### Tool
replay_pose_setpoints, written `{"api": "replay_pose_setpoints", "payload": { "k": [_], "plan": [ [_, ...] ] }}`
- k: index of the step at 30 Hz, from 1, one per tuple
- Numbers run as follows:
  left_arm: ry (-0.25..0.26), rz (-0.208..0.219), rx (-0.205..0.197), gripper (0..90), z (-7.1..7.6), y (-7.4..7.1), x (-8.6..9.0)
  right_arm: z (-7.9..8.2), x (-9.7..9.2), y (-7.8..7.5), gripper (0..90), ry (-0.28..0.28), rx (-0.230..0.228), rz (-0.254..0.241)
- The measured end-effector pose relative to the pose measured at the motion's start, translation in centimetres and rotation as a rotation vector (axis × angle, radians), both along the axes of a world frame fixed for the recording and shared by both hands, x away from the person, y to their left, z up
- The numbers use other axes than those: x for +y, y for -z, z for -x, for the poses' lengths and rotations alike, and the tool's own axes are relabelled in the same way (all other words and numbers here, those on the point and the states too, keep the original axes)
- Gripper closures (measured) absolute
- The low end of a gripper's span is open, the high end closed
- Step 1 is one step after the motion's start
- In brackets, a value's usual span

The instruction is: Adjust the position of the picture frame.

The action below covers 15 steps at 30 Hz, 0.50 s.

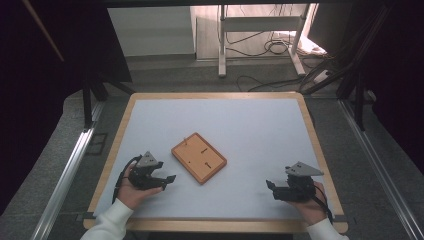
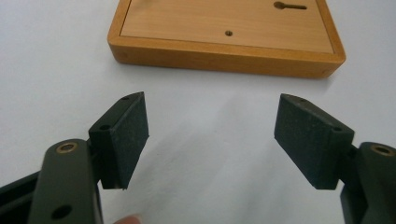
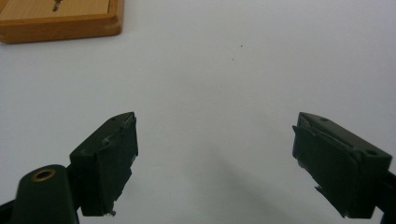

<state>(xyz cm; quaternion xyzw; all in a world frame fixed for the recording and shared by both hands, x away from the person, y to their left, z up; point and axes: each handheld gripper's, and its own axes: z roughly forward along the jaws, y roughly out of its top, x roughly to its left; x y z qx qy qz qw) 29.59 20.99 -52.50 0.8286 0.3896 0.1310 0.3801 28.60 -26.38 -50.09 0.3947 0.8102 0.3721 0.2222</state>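
The left gripper [image 2: 211, 135] has its jaws spread wide with nothing between them, the dark textured pads [image 2: 128, 135] hanging over bare white surface. Just ahead of them in the left gripper view lies a wooden board [image 2: 224, 35], a flat rectangular piece with a raised rim, a small round hole and a keyhole-shaped slot in its face. The right gripper [image 3: 215, 163] is likewise released, jaws far apart and empty, over the white counter [image 3: 243, 70]; a corner of the board [image 3: 60, 23] sits at the upper left of the right gripper view, well apart from the jaws. From the high view, the left gripper [image 1: 167, 181] is held in the left hand [image 1: 131, 189] near the counter's front left, jaws pointing toward the board [image 1: 199, 157], which lies turned at an angle a little left of the centre of the counter [image 1: 260, 125] with a thin peg standing near its far corner. The right gripper [image 1: 272, 189], in the right hand [image 1: 311, 205], rests near the front right, pointing left. White sleeves [image 1: 111, 222] enter from the bottom edge.
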Motion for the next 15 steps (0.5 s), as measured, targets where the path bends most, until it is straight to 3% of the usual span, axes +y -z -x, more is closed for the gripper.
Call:
{"api": "replay_pose_setpoints", "payload": {
  "k": [15],
  "plan": [
    [-0.001, 0.011, 0.004, 25.6, -0.9, -1.0, -0.2, 0.5, 0.5, 0.3, 14.7, -0.027, 0.000, 0.022]
  ]
}}
